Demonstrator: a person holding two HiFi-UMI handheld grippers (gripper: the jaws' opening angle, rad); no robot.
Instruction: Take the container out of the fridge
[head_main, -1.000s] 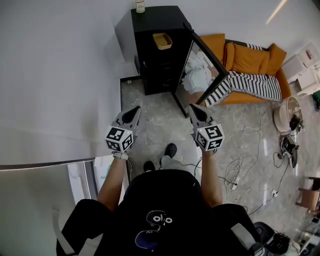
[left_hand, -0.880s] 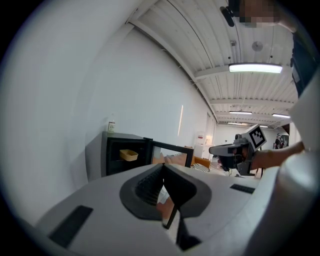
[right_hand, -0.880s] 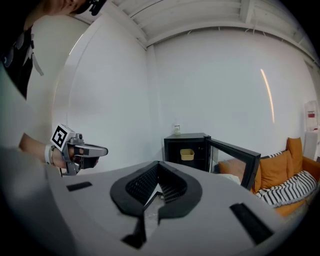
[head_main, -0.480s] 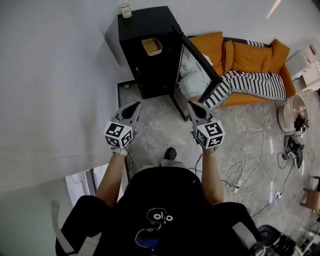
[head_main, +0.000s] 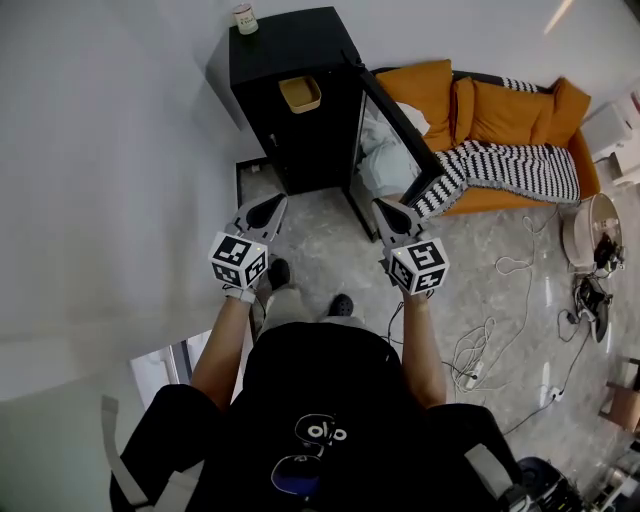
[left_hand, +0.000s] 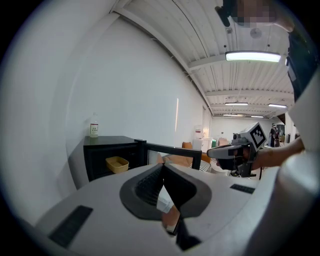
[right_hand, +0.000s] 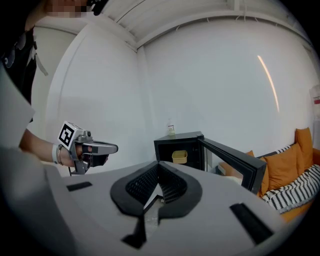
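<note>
A yellow container (head_main: 300, 93) sits on a shelf inside the black mini fridge (head_main: 322, 140), whose glass door (head_main: 400, 130) stands open to the right. My left gripper (head_main: 272, 208) and right gripper (head_main: 390, 212) are held side by side over the floor, well short of the fridge. Both are shut with nothing between the jaws. In the left gripper view the container (left_hand: 117, 163) shows in the fridge's open front beyond my left gripper (left_hand: 162, 169). The right gripper view shows the container (right_hand: 179, 156) straight ahead past my right gripper (right_hand: 158, 173).
A small bottle (head_main: 243, 18) stands on top of the fridge. An orange sofa (head_main: 500, 110) with a striped blanket (head_main: 510, 165) is behind the open door. Cables (head_main: 500, 300) lie on the floor at right. A white wall (head_main: 100, 150) runs along the left.
The person has stepped forward towards the fridge, a foot now ahead under the left gripper. Both grippers stay shut and level, a little nearer the fridge.
</note>
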